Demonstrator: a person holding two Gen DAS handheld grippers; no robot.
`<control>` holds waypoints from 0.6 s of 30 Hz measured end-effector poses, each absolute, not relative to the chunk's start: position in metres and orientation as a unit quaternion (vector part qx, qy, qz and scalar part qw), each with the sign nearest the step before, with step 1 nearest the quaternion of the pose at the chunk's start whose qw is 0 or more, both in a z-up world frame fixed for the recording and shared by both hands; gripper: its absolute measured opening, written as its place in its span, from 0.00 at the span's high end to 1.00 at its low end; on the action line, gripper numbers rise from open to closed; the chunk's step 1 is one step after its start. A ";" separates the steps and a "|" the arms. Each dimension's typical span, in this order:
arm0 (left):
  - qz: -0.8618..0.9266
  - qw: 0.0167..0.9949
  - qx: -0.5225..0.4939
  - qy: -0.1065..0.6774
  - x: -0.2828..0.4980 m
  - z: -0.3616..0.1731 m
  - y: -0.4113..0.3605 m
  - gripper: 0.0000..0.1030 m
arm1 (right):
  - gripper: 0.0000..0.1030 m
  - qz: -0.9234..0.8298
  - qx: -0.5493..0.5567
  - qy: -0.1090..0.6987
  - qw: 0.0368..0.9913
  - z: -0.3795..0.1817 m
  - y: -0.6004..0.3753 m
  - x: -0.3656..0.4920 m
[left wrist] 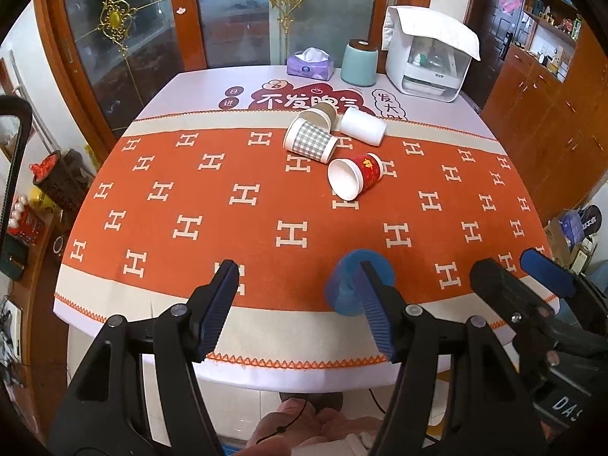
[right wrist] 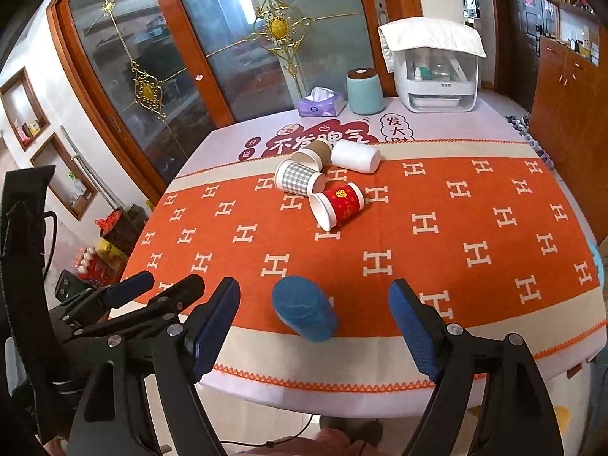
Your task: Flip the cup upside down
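blue cup (right wrist: pixel 304 313) is already bottom-up near the bench (right wrist: pixel 304 380) front edge, dead centre between the right tongs (right wrist: pixel 315 304), jaws wide; left tongs (left wrist: pixel 300 277) wide too, cup off to their right; four more cups lie on their sides further back on the orange H-pattern cloth (right wrist: pixel 475 220); glass doors (right wrist: pixel 228 38) behind

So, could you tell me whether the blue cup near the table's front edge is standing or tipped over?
Standing upside down: the blue cup shows its closed base on top, with no opening visible, between the open right gripper fingers.
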State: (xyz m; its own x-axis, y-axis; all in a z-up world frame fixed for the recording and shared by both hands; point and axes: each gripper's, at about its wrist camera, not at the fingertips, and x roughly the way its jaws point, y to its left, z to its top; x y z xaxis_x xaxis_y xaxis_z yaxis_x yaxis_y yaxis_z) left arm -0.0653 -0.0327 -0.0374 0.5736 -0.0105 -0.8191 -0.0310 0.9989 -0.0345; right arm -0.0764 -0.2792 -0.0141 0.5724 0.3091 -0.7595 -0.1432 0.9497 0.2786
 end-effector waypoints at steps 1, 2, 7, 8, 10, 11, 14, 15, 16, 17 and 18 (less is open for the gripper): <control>0.006 0.887 -0.022 0.462 -0.065 -0.037 -0.033 0.41 | 0.21 0.128 0.094 0.445 0.881 -0.017 -0.281 -0.075; 0.007 0.887 -0.022 0.462 -0.065 -0.037 -0.034 0.41 | 0.21 0.128 0.095 0.447 0.880 -0.017 -0.281 -0.075; 0.006 0.886 -0.023 0.463 -0.065 -0.037 -0.034 0.41 | 0.21 0.128 0.095 0.449 0.879 -0.020 -0.283 -0.074; 0.006 0.885 -0.023 0.464 -0.064 -0.038 -0.034 0.41 | 0.21 0.129 0.095 0.450 0.879 -0.020 -0.284 -0.074; 0.008 0.885 -0.023 0.466 -0.064 -0.038 -0.035 0.41 | 0.21 0.128 0.094 0.449 0.879 -0.020 -0.283 -0.074; 0.008 0.884 -0.024 0.466 -0.063 -0.039 -0.035 0.41 | 0.21 0.128 0.094 0.449 0.879 -0.021 -0.284 -0.074; 0.010 0.883 -0.024 0.469 -0.062 -0.041 -0.034 0.41 | 0.21 0.129 0.093 0.450 0.879 -0.022 -0.284 -0.073; 0.010 0.883 -0.025 0.469 -0.062 -0.041 -0.034 0.41 | 0.21 0.129 0.093 0.450 0.879 -0.022 -0.285 -0.074; 0.010 0.882 -0.024 0.470 -0.062 -0.042 -0.033 0.41 | 0.21 0.128 0.093 0.449 0.879 -0.021 -0.283 -0.074; 0.010 0.882 -0.024 0.471 -0.062 -0.042 -0.033 0.41 | 0.21 0.129 0.093 0.450 0.879 -0.022 -0.284 -0.073; 0.011 0.881 -0.025 0.472 -0.061 -0.043 -0.033 0.41 | 0.21 0.129 0.094 0.450 0.878 -0.022 -0.284 -0.073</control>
